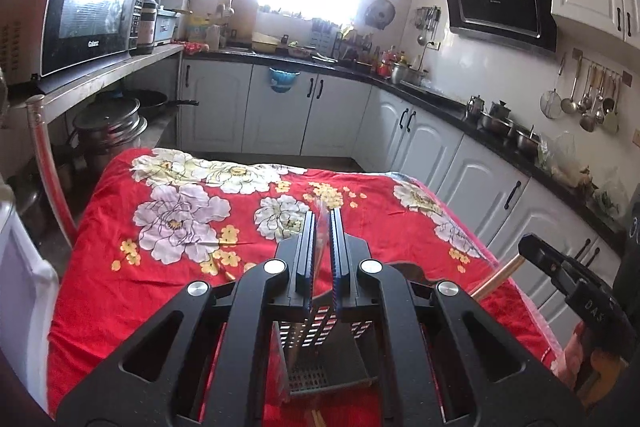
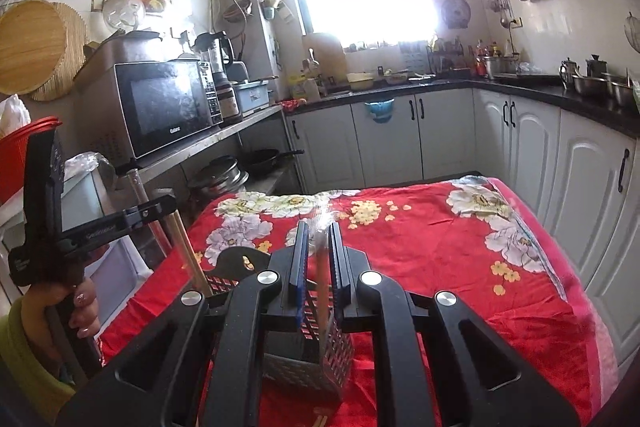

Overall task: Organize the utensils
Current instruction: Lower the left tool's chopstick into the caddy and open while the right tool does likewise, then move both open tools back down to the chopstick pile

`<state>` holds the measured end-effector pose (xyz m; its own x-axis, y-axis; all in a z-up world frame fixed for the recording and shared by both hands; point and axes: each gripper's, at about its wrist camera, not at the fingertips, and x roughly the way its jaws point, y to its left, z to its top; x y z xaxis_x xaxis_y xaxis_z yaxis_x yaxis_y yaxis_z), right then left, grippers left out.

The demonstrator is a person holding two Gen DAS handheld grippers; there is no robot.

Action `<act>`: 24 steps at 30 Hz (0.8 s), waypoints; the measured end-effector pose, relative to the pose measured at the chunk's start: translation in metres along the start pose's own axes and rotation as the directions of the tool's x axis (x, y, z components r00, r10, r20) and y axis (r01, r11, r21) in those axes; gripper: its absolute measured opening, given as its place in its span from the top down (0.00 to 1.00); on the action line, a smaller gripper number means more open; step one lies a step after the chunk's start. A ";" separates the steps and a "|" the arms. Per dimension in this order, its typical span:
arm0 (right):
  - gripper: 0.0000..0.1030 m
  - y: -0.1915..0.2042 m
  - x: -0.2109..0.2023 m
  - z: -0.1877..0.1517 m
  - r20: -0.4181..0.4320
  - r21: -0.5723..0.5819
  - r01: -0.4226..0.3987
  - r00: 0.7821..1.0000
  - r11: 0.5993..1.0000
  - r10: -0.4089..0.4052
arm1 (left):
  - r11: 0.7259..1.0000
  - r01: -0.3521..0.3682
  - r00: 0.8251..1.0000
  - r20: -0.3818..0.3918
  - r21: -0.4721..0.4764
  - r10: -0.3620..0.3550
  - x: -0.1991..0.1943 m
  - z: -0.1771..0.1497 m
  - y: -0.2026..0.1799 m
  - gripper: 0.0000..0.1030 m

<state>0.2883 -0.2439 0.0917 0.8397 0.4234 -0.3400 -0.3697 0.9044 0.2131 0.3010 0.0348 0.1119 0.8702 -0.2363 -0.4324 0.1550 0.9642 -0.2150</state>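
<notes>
A black perforated metal utensil holder [image 1: 320, 355] stands on the red floral tablecloth [image 1: 180, 267] just under both grippers; it also shows in the right wrist view [image 2: 312, 359]. My left gripper [image 1: 322, 223] is shut on a clear-wrapped pair of wooden chopsticks [image 1: 320, 239], held upright over the holder. My right gripper [image 2: 318, 231] is shut on another wrapped pair of chopsticks [image 2: 320, 267], whose lower end reaches down into the holder. The left gripper's chopsticks [image 2: 188, 251] also show at the left of the right wrist view, and the right gripper's body [image 1: 576, 283] at the right of the left wrist view.
The table is covered by the red cloth. White cabinets with a black counter [image 1: 440, 99] run along the back and right, crowded with pots and bottles. A microwave [image 2: 168, 107] sits on a shelf at the left, with pans [image 2: 240, 167] below it.
</notes>
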 end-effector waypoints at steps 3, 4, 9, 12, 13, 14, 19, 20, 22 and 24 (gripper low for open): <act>0.77 -0.002 -0.003 -0.002 -0.002 0.011 0.008 1.000 1.000 -0.008 | 1.000 -0.004 1.000 -0.003 -0.010 0.004 -0.005 -0.003 0.001 0.89; 0.77 -0.003 -0.004 -0.003 -0.006 0.013 0.010 1.000 1.000 -0.010 | 1.000 -0.007 1.000 -0.006 -0.012 0.007 -0.007 -0.005 0.002 0.84; 0.62 -0.004 -0.012 -0.010 -0.010 0.011 0.022 1.000 1.000 -0.022 | 1.000 -0.014 1.000 0.012 -0.017 0.014 -0.022 -0.009 0.002 0.65; 0.58 -0.004 -0.015 -0.014 -0.026 0.006 0.028 0.999 1.000 -0.028 | 1.000 -0.014 1.000 0.010 -0.021 0.014 -0.030 -0.012 0.001 0.50; 0.56 -0.005 -0.017 -0.016 -0.028 0.004 0.029 0.999 1.000 -0.029 | 1.000 -0.012 1.000 0.008 -0.021 0.013 -0.032 -0.013 0.001 0.48; 0.55 -0.004 -0.019 -0.017 -0.030 0.003 0.030 0.999 1.000 -0.030 | 1.000 -0.013 1.000 0.006 -0.022 0.013 -0.034 -0.015 0.001 0.47; 0.49 -0.004 -0.027 -0.022 -0.037 -0.007 0.041 0.998 0.999 -0.041 | 0.999 -0.007 1.000 0.007 -0.043 0.007 -0.048 -0.026 0.001 0.28; 0.49 -0.004 -0.029 -0.023 -0.037 -0.009 0.042 0.998 0.999 -0.043 | 0.999 -0.007 1.000 0.011 -0.047 0.008 -0.052 -0.028 0.001 0.28; 0.47 -0.003 -0.033 -0.025 -0.038 -0.011 0.042 0.998 0.999 -0.043 | 0.999 -0.005 1.000 0.012 -0.050 0.006 -0.057 -0.031 0.000 0.26; 0.46 -0.003 -0.037 -0.027 -0.040 -0.012 0.043 0.998 0.999 -0.044 | 0.999 -0.003 1.000 0.012 -0.050 0.003 -0.061 -0.034 0.000 0.17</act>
<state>0.2476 -0.2610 0.0787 0.8384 0.3854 -0.3855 -0.3380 0.9224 0.1871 0.2318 0.0448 0.1089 0.8762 -0.2319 -0.4225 0.1295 0.9577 -0.2570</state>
